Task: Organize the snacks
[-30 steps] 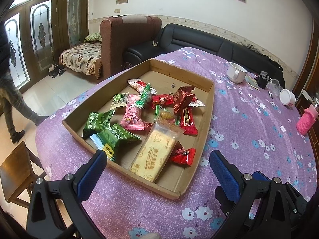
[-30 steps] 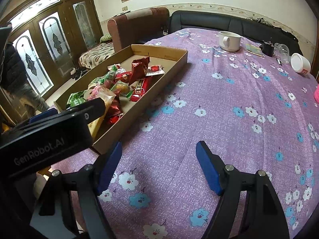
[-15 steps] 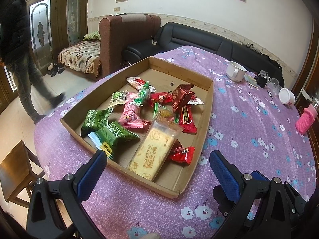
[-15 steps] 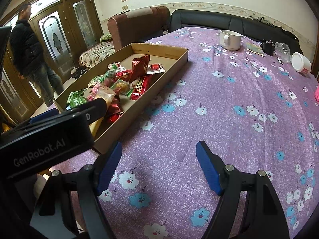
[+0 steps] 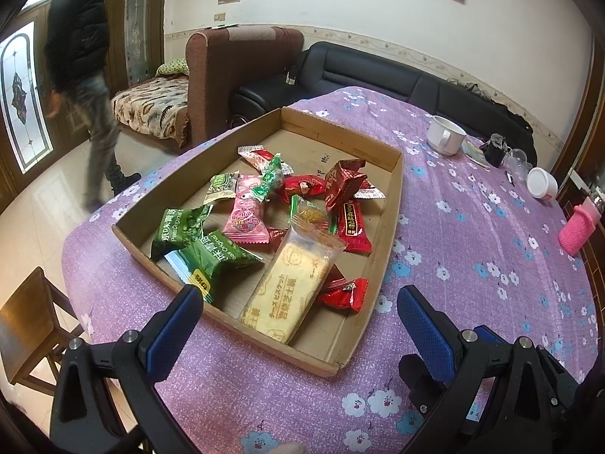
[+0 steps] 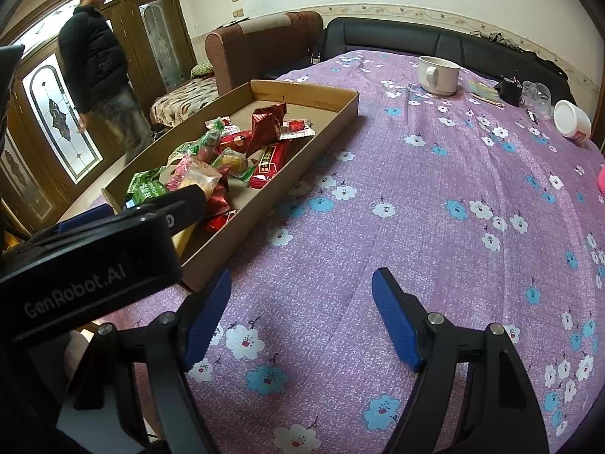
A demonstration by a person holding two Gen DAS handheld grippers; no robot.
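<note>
Two grippers: left gripper [image 5: 298,325] and right gripper [image 6: 300,312], each with jaws spread wide and nothing between them.
Table: the purple flowered table [image 6: 416,196] runs ahead of both pairs of jaws; the right jaws hang over bare cloth.
Tray: the cardboard tray [image 5: 393,204] sits just ahead of the left jaws, its near wall between the two blue pads; from the right jaws it lies ahead and to the left.
Snacks: all visible snacks lie inside the tray, loose and overlapping, none on the cloth.
Biscuit pack: the long biscuit pack [image 5: 291,287] is nearest the left jaws, pointing toward them.
Green packs: two green pea packs [image 5: 196,242] lie ahead of the left pad.
Red candy: a small red candy [image 5: 346,291] lies ahead, toward the right pad.
Stage: this could be a tray gathered full or one awaiting sorting; the pictures do not settle it.
Doing it well: for any pick, I would close across a pack's narrow width, clear of the wall and neighbouring wrappers.
</note>
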